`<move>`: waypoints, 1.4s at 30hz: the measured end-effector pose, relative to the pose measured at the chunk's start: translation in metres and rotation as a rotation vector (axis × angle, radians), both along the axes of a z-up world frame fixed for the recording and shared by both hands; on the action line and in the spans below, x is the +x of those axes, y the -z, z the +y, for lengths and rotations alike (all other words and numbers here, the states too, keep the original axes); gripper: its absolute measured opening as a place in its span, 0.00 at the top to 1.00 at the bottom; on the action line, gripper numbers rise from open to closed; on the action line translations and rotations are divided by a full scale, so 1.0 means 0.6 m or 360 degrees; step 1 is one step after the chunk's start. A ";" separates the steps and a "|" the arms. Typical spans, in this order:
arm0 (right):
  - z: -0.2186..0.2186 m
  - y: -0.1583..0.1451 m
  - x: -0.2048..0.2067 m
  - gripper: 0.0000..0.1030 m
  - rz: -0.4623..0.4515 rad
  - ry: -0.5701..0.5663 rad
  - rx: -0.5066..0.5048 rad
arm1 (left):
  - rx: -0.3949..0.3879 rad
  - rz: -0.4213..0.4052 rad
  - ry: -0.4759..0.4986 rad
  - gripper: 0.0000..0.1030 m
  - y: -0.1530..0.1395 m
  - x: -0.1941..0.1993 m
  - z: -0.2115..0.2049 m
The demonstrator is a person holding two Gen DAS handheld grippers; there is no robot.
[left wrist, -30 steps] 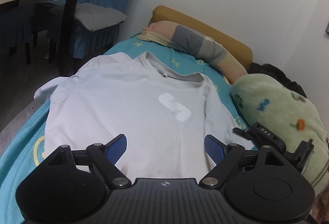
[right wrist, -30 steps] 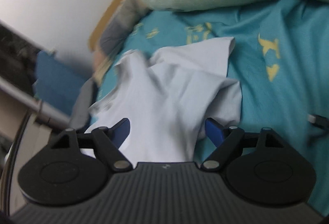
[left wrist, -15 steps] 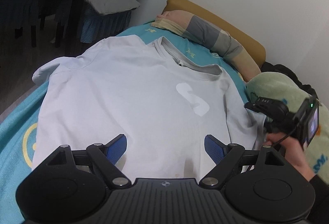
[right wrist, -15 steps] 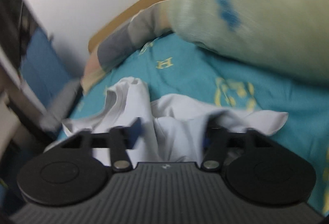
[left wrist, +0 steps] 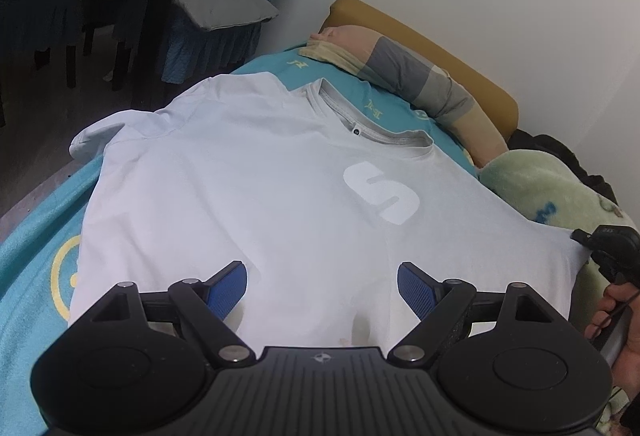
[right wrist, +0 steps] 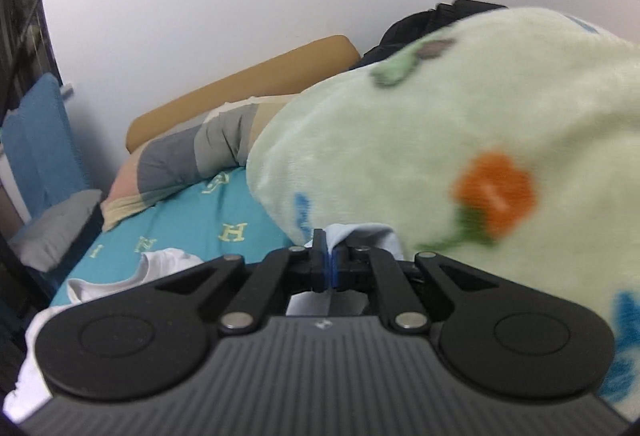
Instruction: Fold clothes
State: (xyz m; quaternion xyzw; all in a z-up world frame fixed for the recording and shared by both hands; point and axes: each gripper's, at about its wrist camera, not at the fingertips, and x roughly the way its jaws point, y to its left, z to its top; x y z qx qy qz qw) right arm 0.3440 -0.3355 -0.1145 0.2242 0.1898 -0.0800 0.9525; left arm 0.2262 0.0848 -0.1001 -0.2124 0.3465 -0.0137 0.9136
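My left hand-held gripper (left wrist: 322, 286) wide open over the t-shirt (left wrist: 256, 204) (flat on the bed (left wrist: 36, 256)), right hand-held gripper (right wrist: 330, 268) pinching its sleeve (right wrist: 360, 234), blanket (right wrist: 480, 156) alongside

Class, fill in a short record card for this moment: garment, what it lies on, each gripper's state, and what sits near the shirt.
garment: white T-shirt, front up, spread flat, grey S logo
surface: teal bedsheet
left gripper: open, above the hem, holding nothing
right gripper: shut on the T-shirt's sleeve
nearby: green blanket beside the held sleeve; striped pillow beyond the collar
fold: not yet begun
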 end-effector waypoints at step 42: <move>0.548 0.048 0.108 0.80 0.0110 -0.0942 -0.1135 | 0.0139 -0.0108 -0.0290 0.18 -0.038 -0.006 0.109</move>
